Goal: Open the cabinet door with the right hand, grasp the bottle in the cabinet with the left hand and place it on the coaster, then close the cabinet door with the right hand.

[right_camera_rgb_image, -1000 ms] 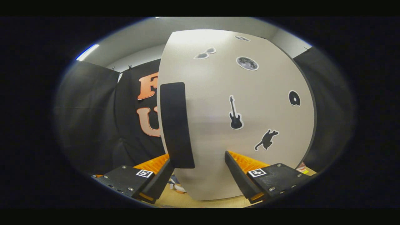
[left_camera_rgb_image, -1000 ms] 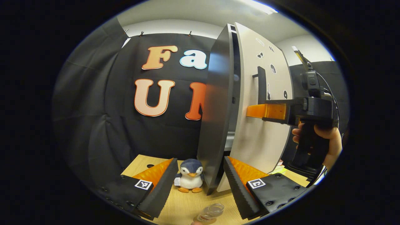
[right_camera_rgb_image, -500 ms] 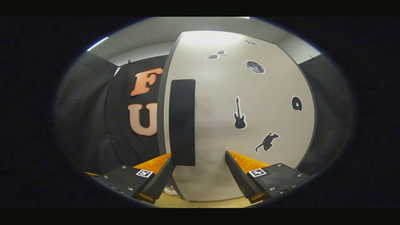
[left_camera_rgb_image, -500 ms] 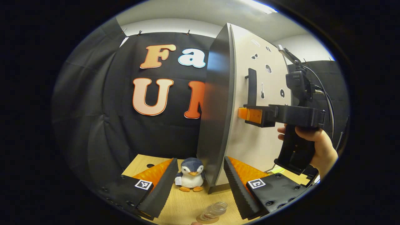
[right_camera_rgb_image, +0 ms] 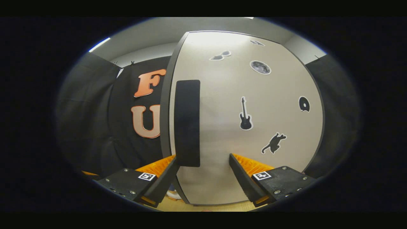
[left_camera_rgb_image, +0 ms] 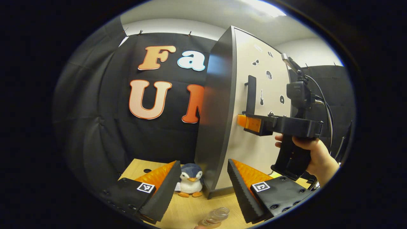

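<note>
The tall cabinet (left_camera_rgb_image: pixel 219 105) stands on the wooden table, its pale door (right_camera_rgb_image: pixel 254 127) pushed flat against the body. A long dark handle (right_camera_rgb_image: pixel 187 122) runs down the door's left side. My right gripper (right_camera_rgb_image: pixel 202 171) is open, its fingertips at the door just under the handle. The left gripper view catches that same right gripper (left_camera_rgb_image: pixel 251 123), held by a hand, its tips against the door. A small clear bottle (left_camera_rgb_image: pixel 217 215) stands on a brown coaster (left_camera_rgb_image: pixel 204 224) at the bottom edge. My left gripper (left_camera_rgb_image: pixel 202 187) is open above it, holding nothing.
A penguin plush (left_camera_rgb_image: pixel 190 184) sits on the table (left_camera_rgb_image: pixel 190 210) beside the cabinet's left front corner. Black cloth walls close in the back and the left side. A hand (left_camera_rgb_image: pixel 318 156) holds the right gripper's grip at the right.
The door has swung from slightly ajar to flat against the cabinet, with the right gripper following it in. The left gripper has shifted only a little; the bottle stays put.
</note>
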{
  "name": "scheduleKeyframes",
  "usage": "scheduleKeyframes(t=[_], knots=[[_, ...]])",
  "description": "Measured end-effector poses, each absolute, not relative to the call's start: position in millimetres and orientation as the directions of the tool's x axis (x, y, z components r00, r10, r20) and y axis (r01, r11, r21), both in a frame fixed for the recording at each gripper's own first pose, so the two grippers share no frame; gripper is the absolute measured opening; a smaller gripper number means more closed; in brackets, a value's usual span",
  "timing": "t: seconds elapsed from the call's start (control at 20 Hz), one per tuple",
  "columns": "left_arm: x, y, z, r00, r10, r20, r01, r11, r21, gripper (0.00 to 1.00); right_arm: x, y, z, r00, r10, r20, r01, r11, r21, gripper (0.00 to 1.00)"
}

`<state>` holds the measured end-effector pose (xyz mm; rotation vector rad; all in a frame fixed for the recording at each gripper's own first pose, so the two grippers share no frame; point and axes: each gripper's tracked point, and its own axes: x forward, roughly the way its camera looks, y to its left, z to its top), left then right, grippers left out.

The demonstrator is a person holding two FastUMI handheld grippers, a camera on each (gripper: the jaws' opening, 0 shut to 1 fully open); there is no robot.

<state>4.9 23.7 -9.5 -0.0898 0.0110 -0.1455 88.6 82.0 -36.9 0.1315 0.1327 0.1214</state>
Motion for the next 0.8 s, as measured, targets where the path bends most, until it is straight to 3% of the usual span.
scheduleKeyframes(t=[0.35,0.8], knots=[[-12.7,25.1,4.8,1.000,0.017,0.019,-0.015,0.996,-0.089,0.94,19.6,83.2,-17.3,0.955,0.278,-0.106,-0.264,0.956,0.127,0.95],[-33.6,-5.0,24.0,0.996,0.088,0.006,-0.087,0.993,-0.085,0.95,-74.3,-8.9,14.4,0.967,0.246,-0.059,-0.238,0.963,0.126,0.95]])
